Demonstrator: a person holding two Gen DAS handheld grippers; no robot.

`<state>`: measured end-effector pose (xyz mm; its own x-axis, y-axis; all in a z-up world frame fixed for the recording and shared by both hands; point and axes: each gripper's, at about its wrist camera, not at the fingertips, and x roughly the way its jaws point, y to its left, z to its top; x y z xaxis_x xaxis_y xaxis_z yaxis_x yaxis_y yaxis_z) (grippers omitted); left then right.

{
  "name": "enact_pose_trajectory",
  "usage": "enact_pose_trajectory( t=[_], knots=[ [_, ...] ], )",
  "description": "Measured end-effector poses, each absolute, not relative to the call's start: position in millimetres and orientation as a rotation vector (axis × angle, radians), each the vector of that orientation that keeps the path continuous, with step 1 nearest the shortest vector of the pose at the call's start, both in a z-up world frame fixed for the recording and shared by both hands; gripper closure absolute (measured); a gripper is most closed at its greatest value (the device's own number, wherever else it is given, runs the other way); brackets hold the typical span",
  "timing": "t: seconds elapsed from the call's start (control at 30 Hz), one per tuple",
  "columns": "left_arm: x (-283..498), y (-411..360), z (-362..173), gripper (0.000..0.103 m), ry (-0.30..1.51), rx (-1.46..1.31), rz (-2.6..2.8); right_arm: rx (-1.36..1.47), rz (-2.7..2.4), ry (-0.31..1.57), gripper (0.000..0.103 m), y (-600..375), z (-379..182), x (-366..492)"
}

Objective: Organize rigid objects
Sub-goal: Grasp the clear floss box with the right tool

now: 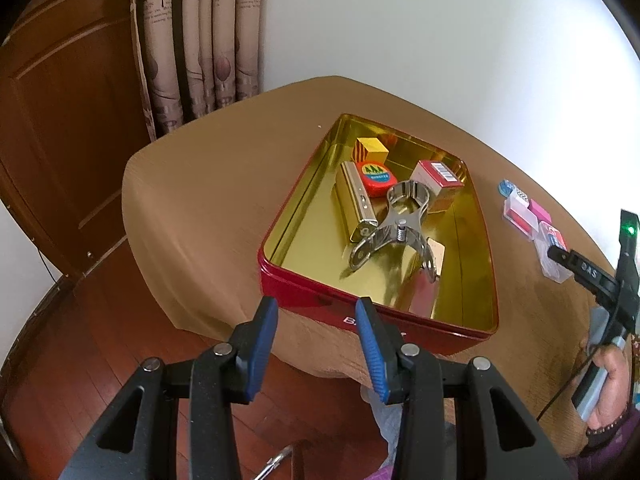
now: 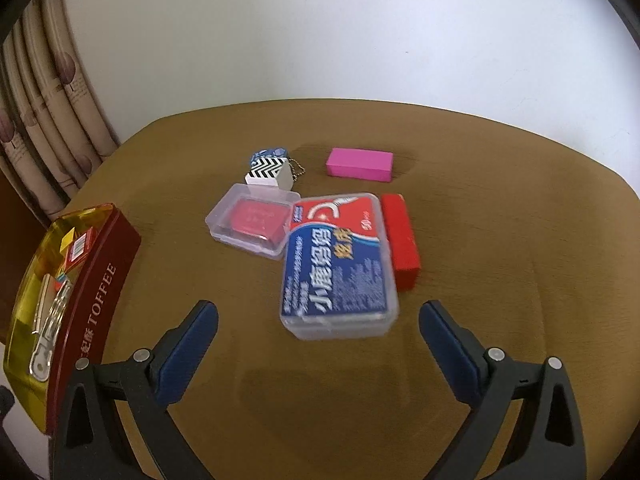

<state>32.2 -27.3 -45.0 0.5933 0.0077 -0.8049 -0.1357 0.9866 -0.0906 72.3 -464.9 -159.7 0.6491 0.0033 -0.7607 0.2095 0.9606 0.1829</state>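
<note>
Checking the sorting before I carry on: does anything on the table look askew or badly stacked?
Yes. The floss box lies crooked, its upper corner seemingly overlapping the clear plastic case and its side against the red block. Nothing looks spilled or damaged.

Red tin (image 1: 304, 292) holds a metal clip (image 1: 394, 224) and small boxes (image 1: 438, 182).
</note>
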Motion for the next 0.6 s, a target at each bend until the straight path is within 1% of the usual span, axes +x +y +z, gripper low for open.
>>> enact_pose_trajectory(
  t=[0.07,0.1,0.13,0.17,0.2,0.23,0.47,0.6],
  knots=[
    [33,-27,-47,0.062,0.943,-0.149,0.081,0.262,-0.114,0.877,0.003,-466,-162,78],
    [34,-27,-47,0.062,0.946,-0.15,0.081,0.262,-0.115,0.884,0.007,-467,-163,80],
    [34,-27,-48,0.062,0.95,-0.152,0.082,0.264,-0.114,0.89,0.017,-468,-164,82],
    [34,-26,-48,0.062,0.952,-0.154,0.081,0.265,-0.112,0.9,0.023,-468,-166,85],
    [35,-26,-48,0.062,0.954,-0.157,0.079,0.261,-0.11,0.922,0.035,-468,-169,88],
    [35,-25,-49,0.062,0.957,-0.161,0.078,0.255,-0.111,0.942,0.041,-468,-172,91],
    [35,-25,-50,0.062,0.969,-0.16,0.074,0.272,-0.09,0.942,0.043,-473,-175,85],
    [35,-27,-50,0.062,0.967,-0.15,0.076,0.323,-0.051,0.937,0.043,-491,-171,61]
  ],
)
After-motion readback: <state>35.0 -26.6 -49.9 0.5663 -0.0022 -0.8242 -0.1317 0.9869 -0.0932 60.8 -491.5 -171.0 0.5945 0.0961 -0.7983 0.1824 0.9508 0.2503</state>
